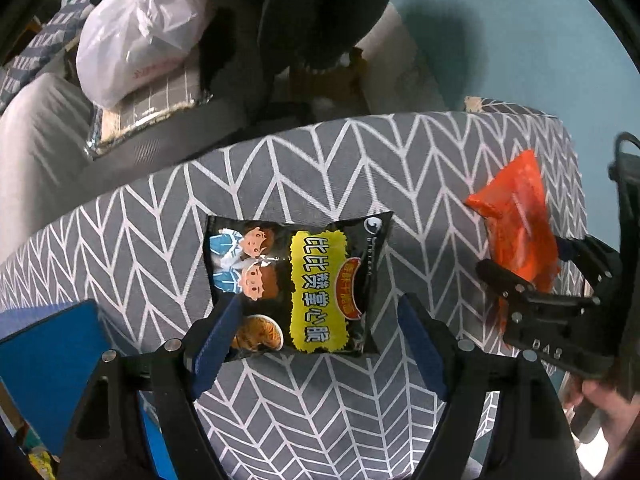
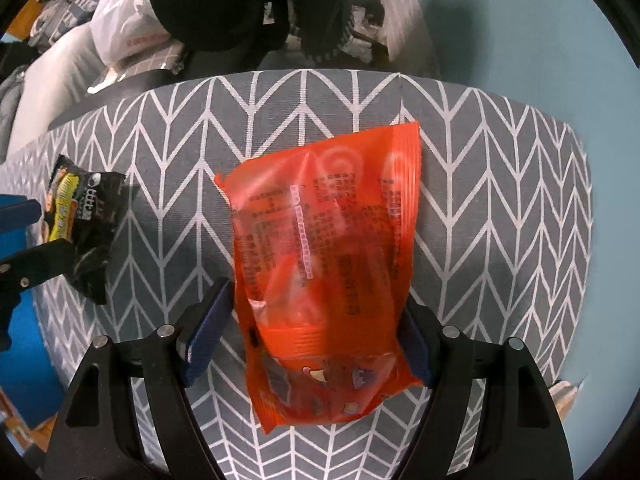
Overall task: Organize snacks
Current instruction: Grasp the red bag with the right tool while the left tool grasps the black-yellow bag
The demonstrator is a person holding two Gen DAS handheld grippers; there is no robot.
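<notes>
A black snack packet (image 1: 296, 284) with a yellow label lies flat on a grey chevron-patterned cloth top (image 1: 320, 160). My left gripper (image 1: 318, 324) points down over it, open, with one finger over the packet's left edge and the other off to its right. An orange snack packet (image 2: 324, 248) lies further right on the same cloth (image 2: 500, 200). My right gripper (image 2: 316, 332) stands open astride its lower half, pads close to both edges. Each view catches the other side too: the right gripper (image 1: 540, 268) over the orange packet (image 1: 516, 208), and the left gripper (image 2: 36, 234) by the black packet (image 2: 84, 224).
A blue box (image 1: 48, 352) sits beside the cloth top at the lower left. Behind the top are a white plastic bag (image 1: 140, 28), a grey cushion (image 1: 36, 132) and dark objects. Teal floor (image 1: 500, 40) lies beyond the right edge. A hand (image 1: 600, 400) holds the right gripper.
</notes>
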